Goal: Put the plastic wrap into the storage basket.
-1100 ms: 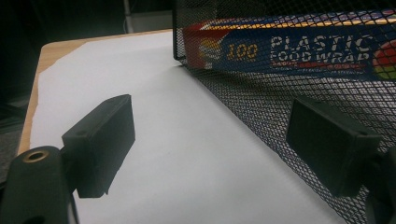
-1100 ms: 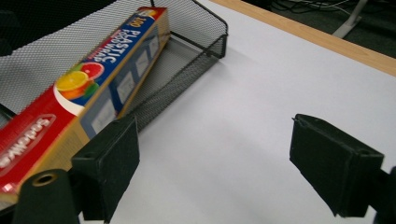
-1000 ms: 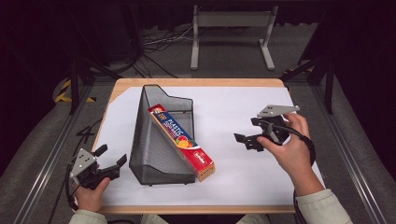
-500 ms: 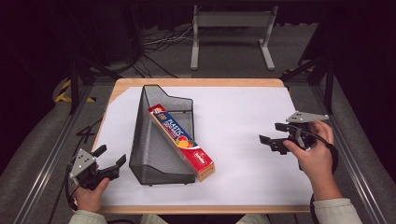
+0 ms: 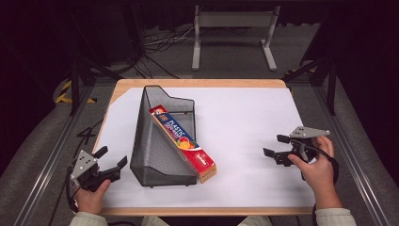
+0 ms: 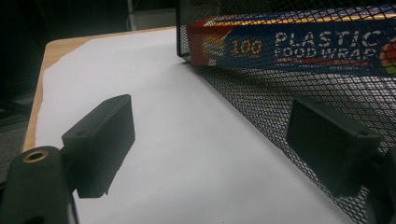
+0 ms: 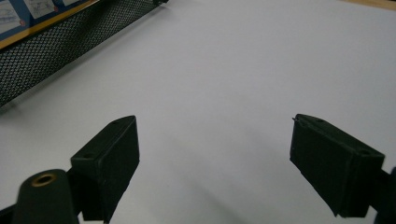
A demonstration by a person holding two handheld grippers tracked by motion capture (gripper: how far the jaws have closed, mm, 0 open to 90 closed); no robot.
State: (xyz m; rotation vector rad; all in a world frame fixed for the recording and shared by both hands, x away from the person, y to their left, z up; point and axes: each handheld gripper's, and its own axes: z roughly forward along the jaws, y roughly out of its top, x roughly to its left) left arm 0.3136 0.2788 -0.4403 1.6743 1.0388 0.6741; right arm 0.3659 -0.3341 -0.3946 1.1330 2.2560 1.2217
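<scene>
Both jaws wide apart on left gripper [image 5: 109,162] and right gripper [image 5: 276,148], holding nothing. Plastic wrap box [image 5: 184,143] already inside mesh holder [image 5: 155,155], just ahead of left gripper. Apparently little left undone.

Your left gripper [image 5: 112,160]: black body, two blocky rectangular black jaws, grey three-cornered plate on top, black cable trailing from it. Your right gripper [image 5: 276,146]: same black build, same grey plate, black cable looping past your wrist. Each carries a brass-coloured threaded insert in a rounded black post at its base. Your sleeves: pale, light-coloured cuffs.
</scene>
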